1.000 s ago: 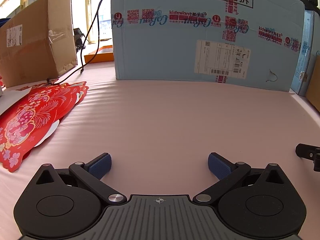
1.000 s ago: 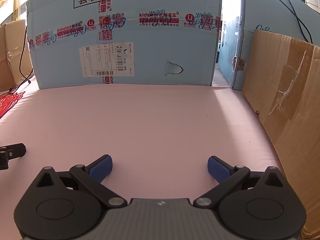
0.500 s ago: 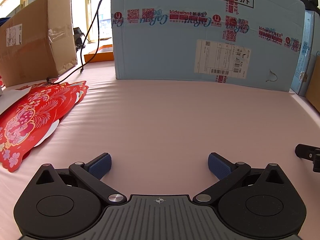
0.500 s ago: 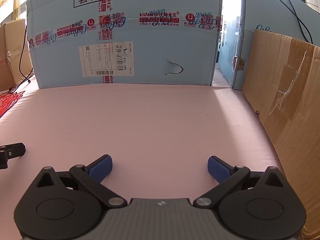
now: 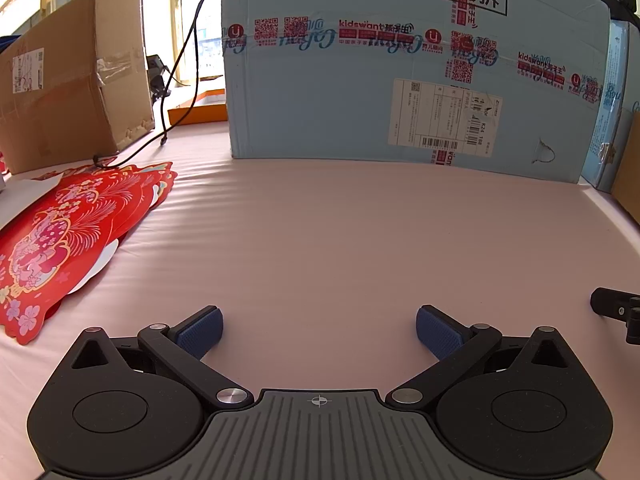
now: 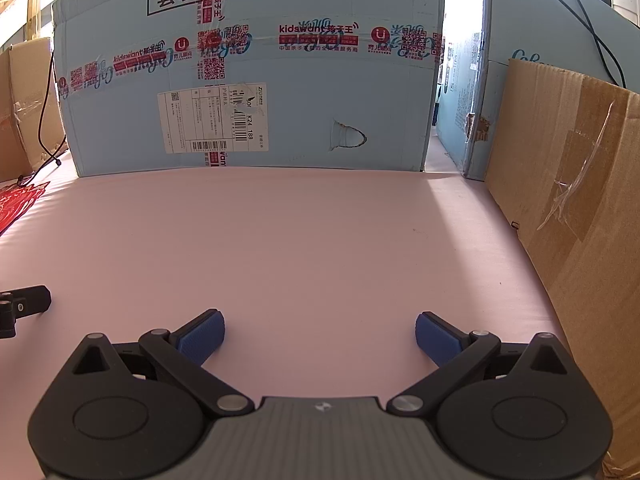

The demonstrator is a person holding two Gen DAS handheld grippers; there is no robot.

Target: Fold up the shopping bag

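**Both grippers idle above the worktop, bag not yet reached**

The left gripper hovered low over the pale pink cloth-covered worktop, its jaws spread wide with nothing between the blue ribbed pads. The right gripper sat in much the same pose, jaws equally wide and empty, and its black side showed at the right edge of the left wrist view.

The task's thing, a flat red plastic shopping bag with floral print, lay at the left side of the worktop, well apart from both grippers. It appeared to be one of a small overlapping stack, with a white sheet showing beneath its near edge. Only its far tip was visible in the right wrist view.

Behind the open cloth stood a large light-blue carton with red tape and a shipping label. A brown cardboard box sat at the far left, a black cable trailed down beside it, and a brown cardboard panel walled in the right side.

Judging from this, the fold had not begun and the step in hand was the approach. The next move would likely call for the left gripper to swing left toward the bag's near edge and pinch a single layer. The thin film could cling to its neighbours, so a shallow, edge-on grasp seemed wise, with the bag then drawn to the open middle for folding.
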